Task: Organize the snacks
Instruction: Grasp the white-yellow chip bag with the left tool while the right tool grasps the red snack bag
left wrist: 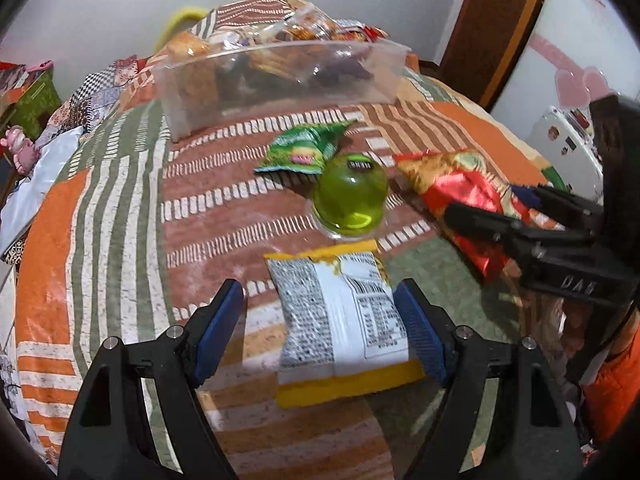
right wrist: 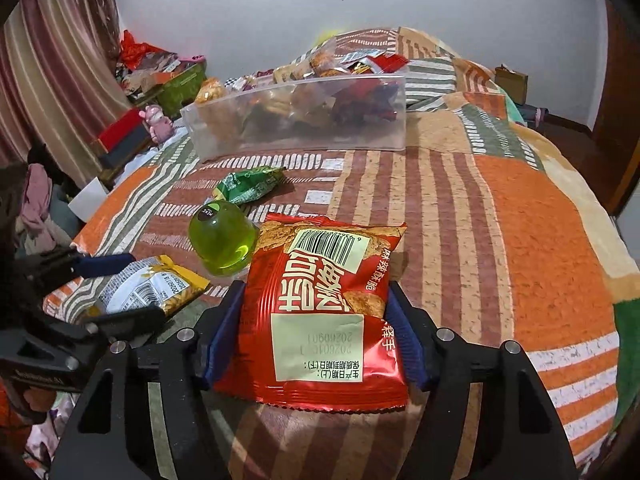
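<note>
A bed with a patchwork bedspread (right wrist: pixel 500 216) in orange, brown and green stripes is filling both views, a white wall behind it. I am holding the left gripper (left wrist: pixel 320 320) spread wide around a yellow-and-white snack packet (left wrist: pixel 344 312) lying back-side up; the right pad is at its edge, the left pad well clear. My right gripper (right wrist: pixel 316 332) is sitting with both blue pads against a red snack bag (right wrist: pixel 324 312), which is showing a barcode, large Chinese characters and a pale date label reading 2026. Between the two packets a green jelly cup (left wrist: pixel 350 200) is lying on its side, a crumpled green packet (left wrist: pixel 304 150) just behind it. Further back, a clear plastic bin (right wrist: pixel 296 120) is holding assorted snacks.
</note>
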Tool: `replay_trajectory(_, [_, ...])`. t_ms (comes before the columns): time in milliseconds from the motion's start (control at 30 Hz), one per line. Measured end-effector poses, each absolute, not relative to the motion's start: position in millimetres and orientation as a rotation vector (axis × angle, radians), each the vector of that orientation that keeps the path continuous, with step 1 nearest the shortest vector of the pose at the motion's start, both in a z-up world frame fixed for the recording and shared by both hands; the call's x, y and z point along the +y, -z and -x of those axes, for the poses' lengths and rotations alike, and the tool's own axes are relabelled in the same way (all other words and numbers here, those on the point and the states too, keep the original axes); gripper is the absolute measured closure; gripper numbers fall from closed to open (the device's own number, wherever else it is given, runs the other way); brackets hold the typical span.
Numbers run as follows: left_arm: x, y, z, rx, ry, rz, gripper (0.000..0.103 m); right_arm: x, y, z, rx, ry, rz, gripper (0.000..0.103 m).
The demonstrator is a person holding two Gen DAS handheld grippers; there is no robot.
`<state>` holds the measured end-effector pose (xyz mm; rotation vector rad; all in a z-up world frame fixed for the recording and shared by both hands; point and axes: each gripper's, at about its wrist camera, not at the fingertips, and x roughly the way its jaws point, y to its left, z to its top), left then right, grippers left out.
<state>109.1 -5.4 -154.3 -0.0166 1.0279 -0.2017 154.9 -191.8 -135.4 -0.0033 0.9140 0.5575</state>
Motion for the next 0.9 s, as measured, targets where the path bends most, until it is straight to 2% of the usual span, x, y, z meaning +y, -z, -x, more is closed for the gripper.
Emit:
replay_trajectory(67, [-6.1, 156.6, -107.6, 1.028, 0.215, 0.019, 0.030, -194.7, 133.5, -154.4, 0.909, -0.556, -0.004, 0.039])
replay_trajectory(133, [-5.9, 157.2, -106.6, 1.029, 0.238, 0.033, 0.046, -198.0, 131.5, -154.5, 0.902, -0.553, -0.014, 0.039])
replay_trajectory(567, [14.1, 131.1, -114.7, 0.934, 0.163, 0.041, 0.051, -202.4, 102.3, -163.2, 0.824, -0.561, -0.041, 0.039])
replay_trajectory(600, [17.7, 124.8, -117.2, 0.917, 0.154, 0.051, 0.057, -201.9, 99.6, -165.1, 0.817, -0.562, -0.042, 0.039])
replay_trajectory(633, [21.6, 119.4, -119.9, 0.903, 0.144, 0.057, 0.073, -201.6, 97.4, -166.0, 0.812, -0.564, -0.043, 0.039])
replay_trajectory(667, [24.8, 116.1, -122.5, 0.902, 0.141, 0.063, 0.076, -201.2, 94.6, -168.1, 0.805, -0.565, -0.044, 0.039])
replay_trajectory(900, [41.0, 98.8, -143.1, 0.859, 0.137, 0.104, 0.076, -197.1, 81.5, -185.0, 0.772, -0.574, -0.051, 0.039])
